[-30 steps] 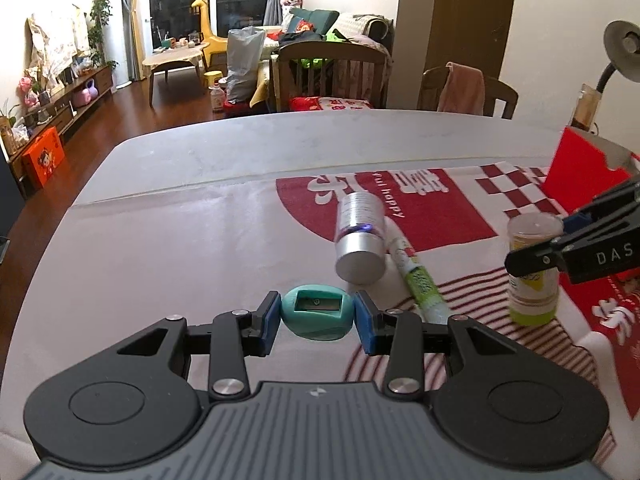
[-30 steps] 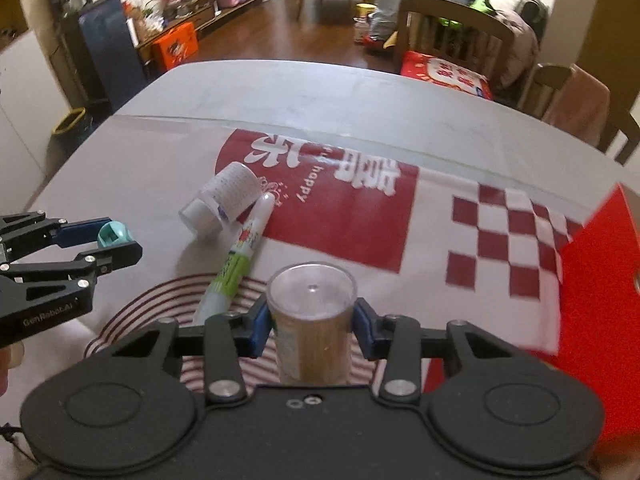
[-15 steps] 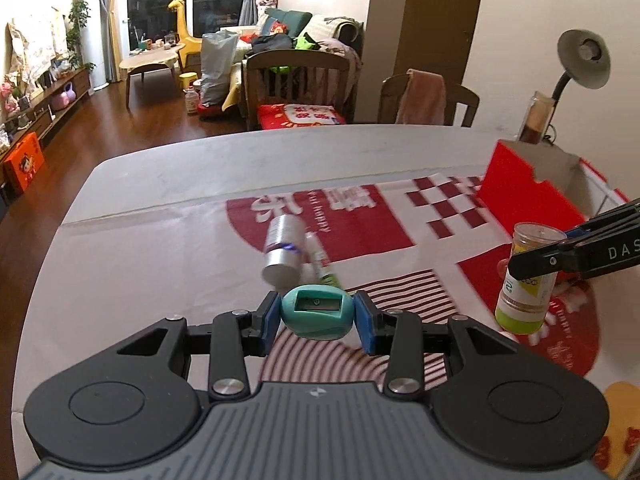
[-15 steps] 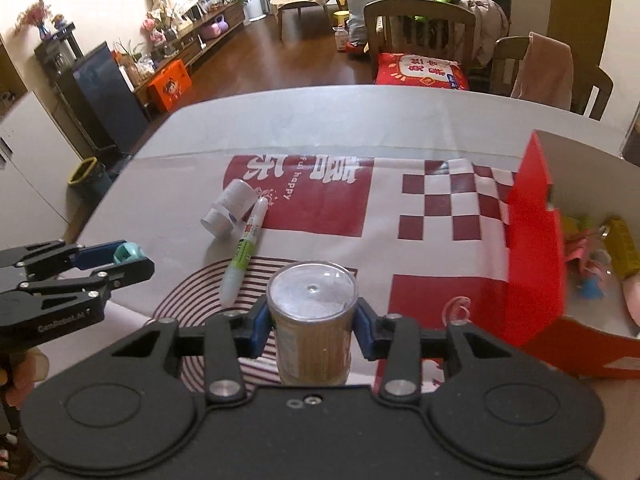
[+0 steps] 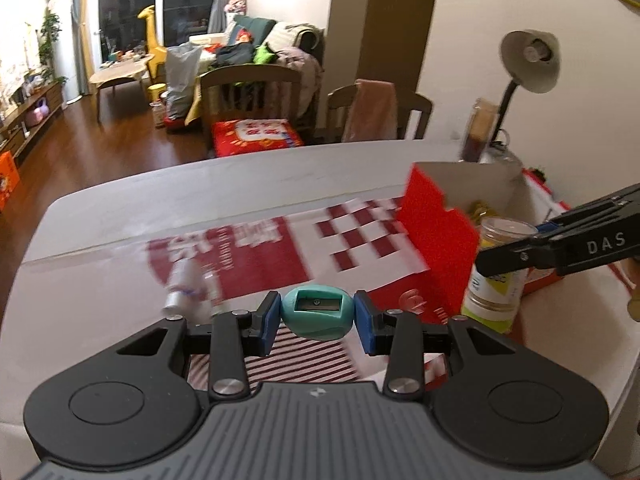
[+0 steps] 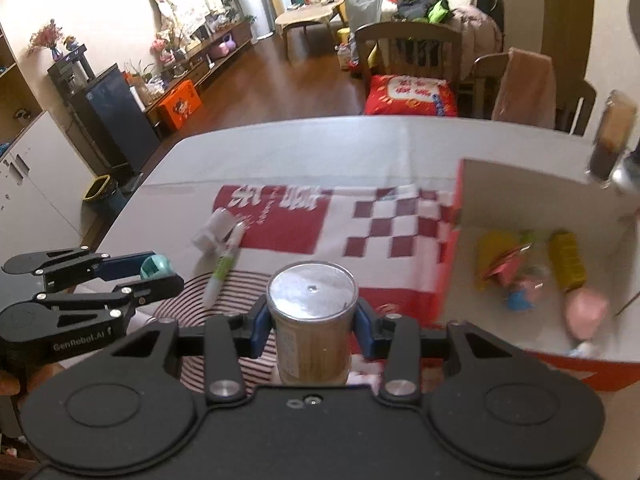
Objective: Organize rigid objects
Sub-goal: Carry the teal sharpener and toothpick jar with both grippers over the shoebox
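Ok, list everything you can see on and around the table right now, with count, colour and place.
Egg-shaped pencil sharpener: one, teal, clamped in left gripper.
Clear lidded jar: one, yellow-green label, clamped in right gripper.
Small cylindrical bottle: one, white, lying on tablecloth.
Marker pen: one, white and green, lying beside the bottle.
Open cardboard box: one, red outside, right side of table, holding small yellow and pink items.
Tablecloth: one, white with red print.
Desk lamp: one, grey, behind the box.
Wooden chairs: two, beyond the table.
Left gripper: black, blue pads.
Right gripper: black, blue pads.
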`<state>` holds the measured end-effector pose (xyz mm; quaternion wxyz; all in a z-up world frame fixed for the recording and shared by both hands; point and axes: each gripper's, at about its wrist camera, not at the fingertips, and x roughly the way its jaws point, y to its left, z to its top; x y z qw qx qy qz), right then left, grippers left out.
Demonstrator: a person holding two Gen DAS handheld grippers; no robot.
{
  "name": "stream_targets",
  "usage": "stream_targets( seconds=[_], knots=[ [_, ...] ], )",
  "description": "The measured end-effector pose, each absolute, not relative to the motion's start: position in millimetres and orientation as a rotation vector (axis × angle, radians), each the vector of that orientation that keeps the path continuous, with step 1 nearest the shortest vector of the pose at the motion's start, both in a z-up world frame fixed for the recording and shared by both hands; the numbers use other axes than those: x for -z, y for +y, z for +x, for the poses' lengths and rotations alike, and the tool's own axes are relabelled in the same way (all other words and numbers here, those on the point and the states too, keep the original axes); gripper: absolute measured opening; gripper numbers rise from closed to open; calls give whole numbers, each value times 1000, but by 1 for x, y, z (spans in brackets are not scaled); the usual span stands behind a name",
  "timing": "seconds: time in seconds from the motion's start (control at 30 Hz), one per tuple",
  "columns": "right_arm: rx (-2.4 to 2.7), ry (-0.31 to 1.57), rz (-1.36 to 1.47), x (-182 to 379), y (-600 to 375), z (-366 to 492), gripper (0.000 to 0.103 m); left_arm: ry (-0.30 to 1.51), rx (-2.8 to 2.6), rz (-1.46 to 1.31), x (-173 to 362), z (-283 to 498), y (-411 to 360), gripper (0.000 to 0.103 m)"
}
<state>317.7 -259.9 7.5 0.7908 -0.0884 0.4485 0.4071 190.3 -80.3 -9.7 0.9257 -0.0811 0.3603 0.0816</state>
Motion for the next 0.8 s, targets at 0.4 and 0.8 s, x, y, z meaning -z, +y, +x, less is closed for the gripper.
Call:
stream_targets(
  seconds=[0.4, 0.8],
  knots=[
    [-721, 877, -133, -22, -349, 390, 42, 717, -72, -97, -7, 268, -171, 38],
    [-594, 916, -129, 9, -400, 451, 42, 810, -1, -86, 4, 359, -233, 38]
  ],
)
